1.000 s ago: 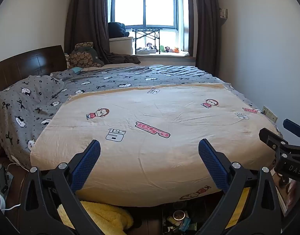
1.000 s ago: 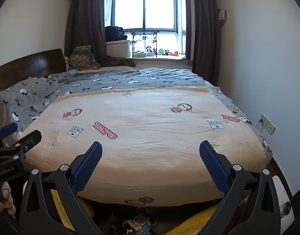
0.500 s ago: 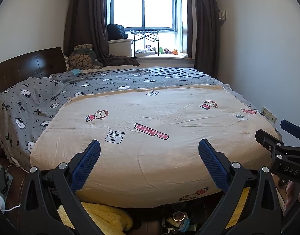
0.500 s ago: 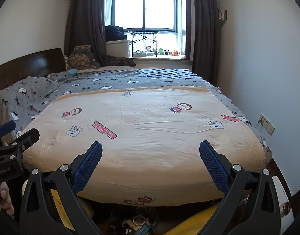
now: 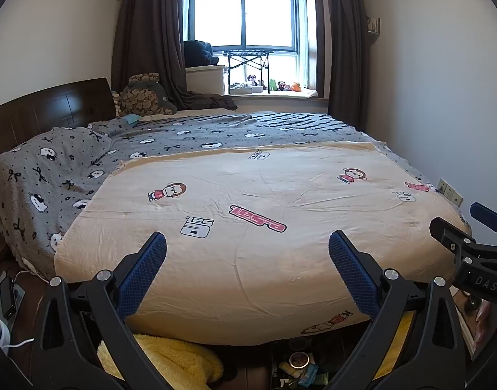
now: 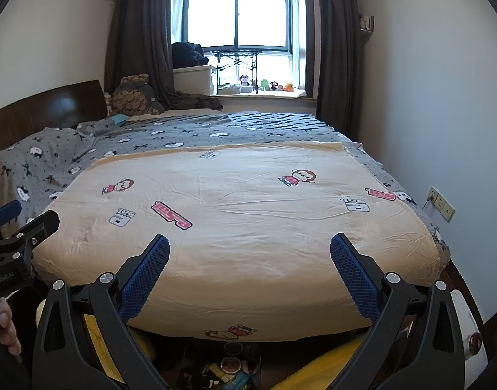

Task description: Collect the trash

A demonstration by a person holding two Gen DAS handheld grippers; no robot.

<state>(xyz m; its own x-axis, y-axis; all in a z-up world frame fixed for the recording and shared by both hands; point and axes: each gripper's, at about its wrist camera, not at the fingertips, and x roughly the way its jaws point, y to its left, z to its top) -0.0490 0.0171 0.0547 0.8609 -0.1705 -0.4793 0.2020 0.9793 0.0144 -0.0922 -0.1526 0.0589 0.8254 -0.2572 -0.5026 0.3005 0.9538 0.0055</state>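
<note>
Trash (image 5: 297, 369) sits on the floor at the near foot of the bed (image 5: 248, 227), between the yellow blanket (image 5: 170, 364) and more yellow stuff at right. Risk, imo: reaching down w/ either tool could snag the blanket or scatter small bits. Left gripper (image 5: 247, 269) & right gripper (image 6: 249, 271): fingers wide apart, holding nothing, touching nothing.

Open air over bed (image 5: 248, 227); floor strip crowded.
Below mattress edge: trash pile (image 6: 229, 369) hemmed by yellow towel (image 5: 170, 360), bed overhang above, walls close right.
</note>
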